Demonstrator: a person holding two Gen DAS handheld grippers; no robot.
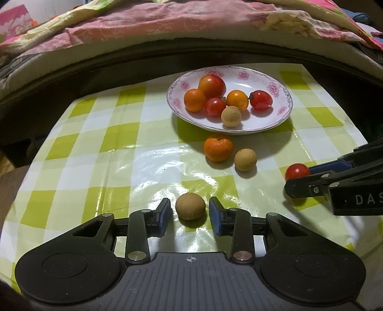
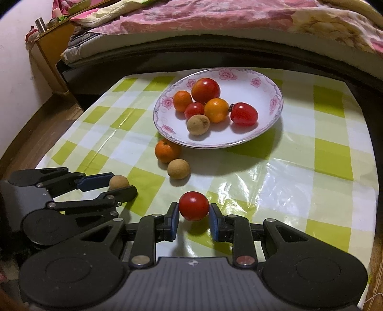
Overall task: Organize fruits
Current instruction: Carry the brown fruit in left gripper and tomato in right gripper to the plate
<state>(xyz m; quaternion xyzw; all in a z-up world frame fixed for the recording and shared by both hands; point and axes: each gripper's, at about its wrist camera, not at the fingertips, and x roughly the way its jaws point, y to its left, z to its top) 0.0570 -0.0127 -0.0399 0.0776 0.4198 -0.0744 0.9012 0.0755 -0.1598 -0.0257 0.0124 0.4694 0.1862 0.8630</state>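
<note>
In the left wrist view, the left tool (image 1: 190,216) sat low in the frame with its blue pads apart, a brown longan (image 1: 190,206) lying on the bench between them with a narrow gap at each side, so the pads did not press it. In the right wrist view, the right tool (image 2: 194,221) stood at lower centre with its pads clamped on a red cherry tomato (image 2: 194,205), both pads touching the fruit's sides. The bench wore a green-and-white checked cloth (image 1: 95,153). Above centre in both views stood a white plate (image 2: 239,79) with a pink flower rim, holding a large red-orange tomato (image 2: 205,89), two small oranges, two red tomatoes and a pale longan (image 2: 198,124), all bunched together. Just below the plate's near edge, on the cloth, lay a mandarin (image 1: 218,147) and, touching or just beside it on its lower right, another longan (image 1: 245,159). At the right edge of the left wrist view the right tool showed side-on with the tomato at its tip; at the lower left of the right wrist view the left tool showed with the brown longan between its fingers. A bed with a pink floral quilt (image 2: 215,21) filled the top of both views, beyond the bench.
</note>
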